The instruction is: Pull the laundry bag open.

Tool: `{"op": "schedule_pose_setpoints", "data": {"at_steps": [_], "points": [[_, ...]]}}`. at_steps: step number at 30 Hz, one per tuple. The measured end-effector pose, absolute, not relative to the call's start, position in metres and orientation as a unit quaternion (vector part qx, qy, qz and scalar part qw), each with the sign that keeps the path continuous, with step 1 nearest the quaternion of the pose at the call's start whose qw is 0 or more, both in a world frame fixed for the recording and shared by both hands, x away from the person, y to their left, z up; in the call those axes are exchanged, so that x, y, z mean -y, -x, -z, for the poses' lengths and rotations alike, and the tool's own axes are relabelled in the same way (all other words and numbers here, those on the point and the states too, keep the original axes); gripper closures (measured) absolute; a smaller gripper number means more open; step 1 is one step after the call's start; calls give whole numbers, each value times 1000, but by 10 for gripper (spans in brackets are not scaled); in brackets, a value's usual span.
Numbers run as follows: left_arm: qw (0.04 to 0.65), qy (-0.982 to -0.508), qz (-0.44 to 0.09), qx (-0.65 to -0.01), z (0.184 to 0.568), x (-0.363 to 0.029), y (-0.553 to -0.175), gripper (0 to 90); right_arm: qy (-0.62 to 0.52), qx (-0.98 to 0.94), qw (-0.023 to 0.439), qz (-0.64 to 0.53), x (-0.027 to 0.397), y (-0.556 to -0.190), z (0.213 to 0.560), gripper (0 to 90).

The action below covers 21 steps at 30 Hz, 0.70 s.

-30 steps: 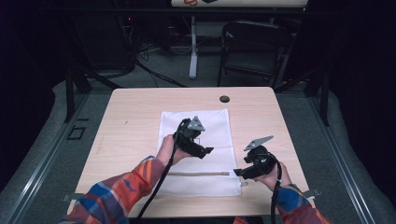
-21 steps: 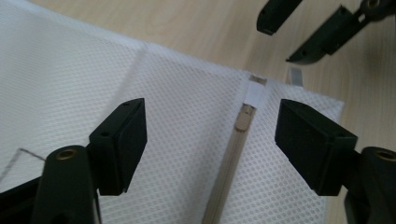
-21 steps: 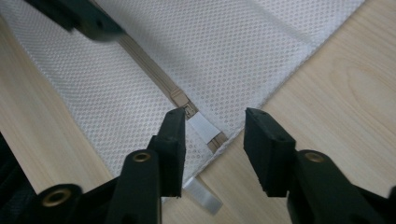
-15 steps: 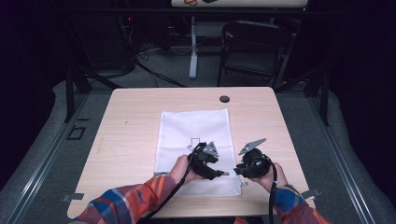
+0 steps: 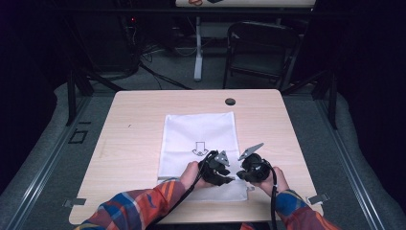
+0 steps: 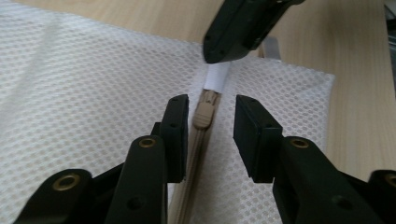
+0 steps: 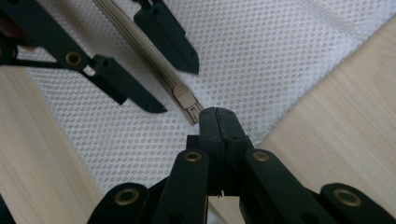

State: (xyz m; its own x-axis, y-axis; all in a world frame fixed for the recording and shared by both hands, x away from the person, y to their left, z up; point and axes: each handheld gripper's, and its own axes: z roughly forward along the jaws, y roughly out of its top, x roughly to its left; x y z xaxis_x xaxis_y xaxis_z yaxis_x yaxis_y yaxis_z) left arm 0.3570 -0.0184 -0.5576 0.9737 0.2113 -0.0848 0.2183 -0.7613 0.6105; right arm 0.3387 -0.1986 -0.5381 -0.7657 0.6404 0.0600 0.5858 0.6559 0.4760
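Observation:
A white mesh bag (image 5: 198,134) with a black arrow print lies flat on the wooden table (image 5: 134,124), its beige zipper (image 7: 140,46) running along the near edge. My left gripper (image 6: 210,126) straddles the beige zipper pull (image 6: 204,114). Its jaws have just been closing, with the pull between them and a gap still on both sides. My right gripper (image 7: 218,122) has just closed on the white fabric tab (image 6: 217,78) at the zipper's end, right beyond the pull. In the high view the left gripper (image 5: 222,170) and the right gripper (image 5: 246,170) sit close together at the bag's near right corner.
A small dark grommet hole (image 5: 230,101) sits near the table's far edge. A black chair (image 5: 261,48) and a table leg with cables stand on the floor beyond. Bare wood lies left and right of the bag.
My left gripper came down and toward me from the bag's middle to the zipper, beside the right gripper. The right gripper sank slightly at the bag's corner.

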Motion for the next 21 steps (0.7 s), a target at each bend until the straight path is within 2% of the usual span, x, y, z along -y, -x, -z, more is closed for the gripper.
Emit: {"op": "schedule_pose_setpoints", "data": {"at_steps": [12,21], "points": [[316,-943,1,-110,567,26,-357,798,-354,-903,38,-241,194,-343,555,900],[315,-943,-6,-105,565,26,-357,814,-360,-899,39,-246,195,-342,557,900]]}}
